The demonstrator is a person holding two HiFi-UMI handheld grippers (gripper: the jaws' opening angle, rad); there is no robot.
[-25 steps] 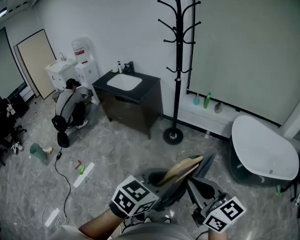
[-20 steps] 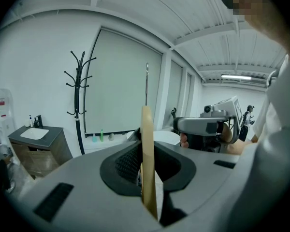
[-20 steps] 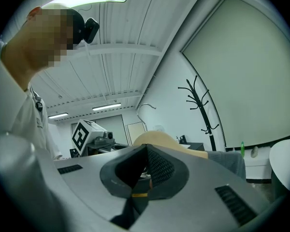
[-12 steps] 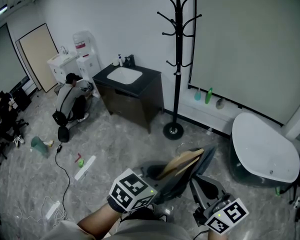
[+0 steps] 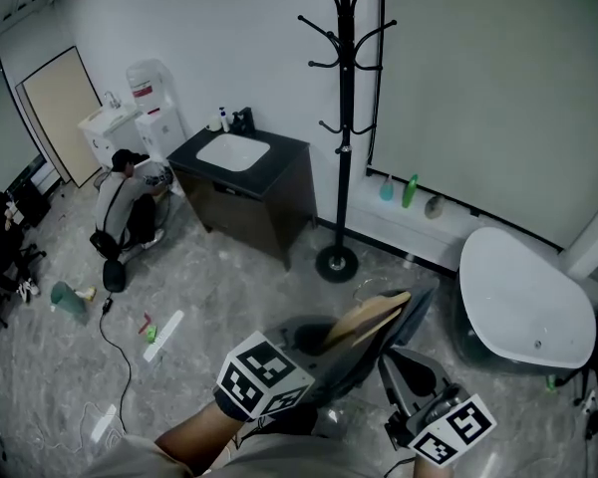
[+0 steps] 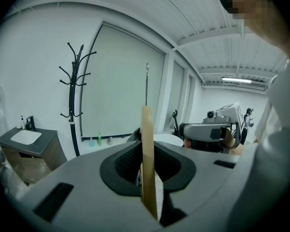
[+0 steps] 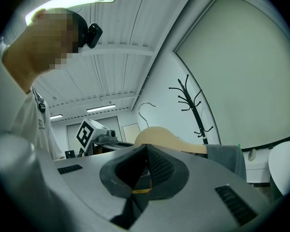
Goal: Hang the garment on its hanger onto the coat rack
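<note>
The black coat rack (image 5: pixel 341 118) stands by the white wall, its round base (image 5: pixel 336 264) on the floor ahead of me. A wooden hanger (image 5: pixel 364 317) carries a grey garment (image 5: pixel 416 305) low in the head view. My left gripper (image 5: pixel 324 352) is shut on the hanger, which stands edge-on (image 6: pixel 148 163) between its jaws with the metal hook (image 6: pixel 146 81) pointing up. My right gripper (image 5: pixel 401 368) sits just right of the garment, jaws shut, nothing visible between them. From the right gripper view the hanger (image 7: pixel 169 140), its garment (image 7: pixel 227 158) and the coat rack (image 7: pixel 193 105) lie beyond the jaws.
A black sink cabinet (image 5: pixel 241 182) stands left of the rack. A person (image 5: pixel 125 202) crouches beside it near a water dispenser (image 5: pixel 149 118). A white tub (image 5: pixel 523 302) sits at the right. A cable (image 5: pixel 120 337) and small items lie on the floor at the left.
The coat rack, cabinet and crouching person have shifted left and the rack stands larger in view. Both grippers and the hanger hold the same pose.
</note>
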